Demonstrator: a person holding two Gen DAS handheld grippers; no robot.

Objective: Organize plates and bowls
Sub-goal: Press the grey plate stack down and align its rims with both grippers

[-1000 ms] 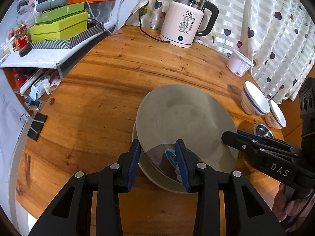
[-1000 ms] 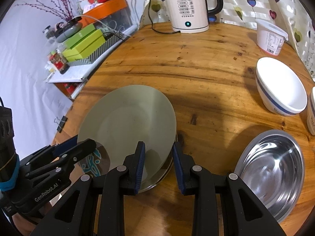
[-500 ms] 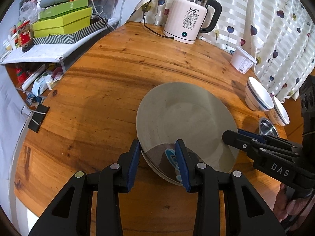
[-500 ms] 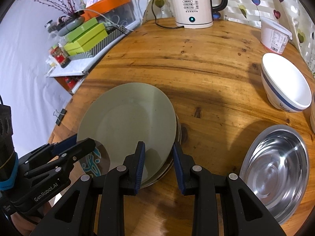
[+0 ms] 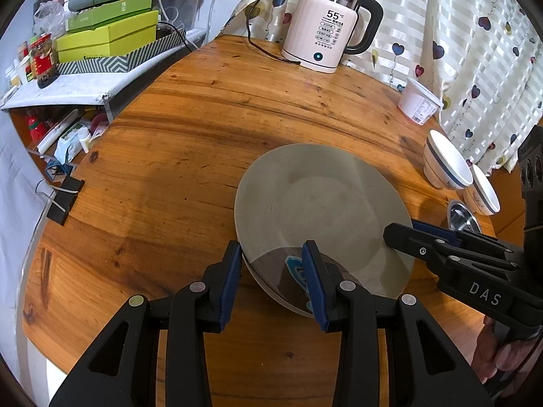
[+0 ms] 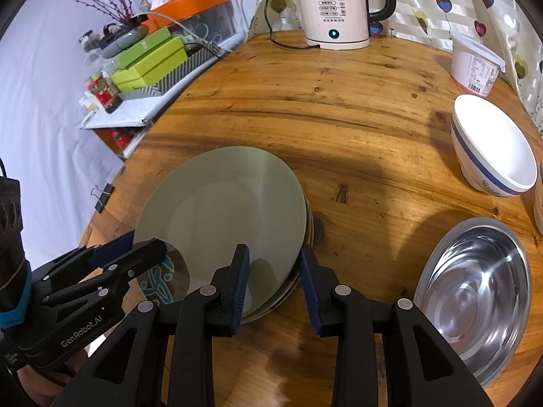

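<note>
Stacked on table (image 5: 190, 156), green plate (image 5: 319, 200) likely rigid, glazed, slippery, breakable: best taken at rim, where left gripper (image 5: 271, 271) and right gripper (image 6: 273, 283) straddle edges, parted, clamping nothing.

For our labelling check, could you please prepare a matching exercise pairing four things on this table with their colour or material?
Things:
1. top plate
2. kettle
3. basin
4. bowl

Descriptions:
a. shiny steel
b. white with a blue band
c. pale grey-green
d. cream body, black handle

Pairs: 1-c, 2-d, 3-a, 4-b
</note>
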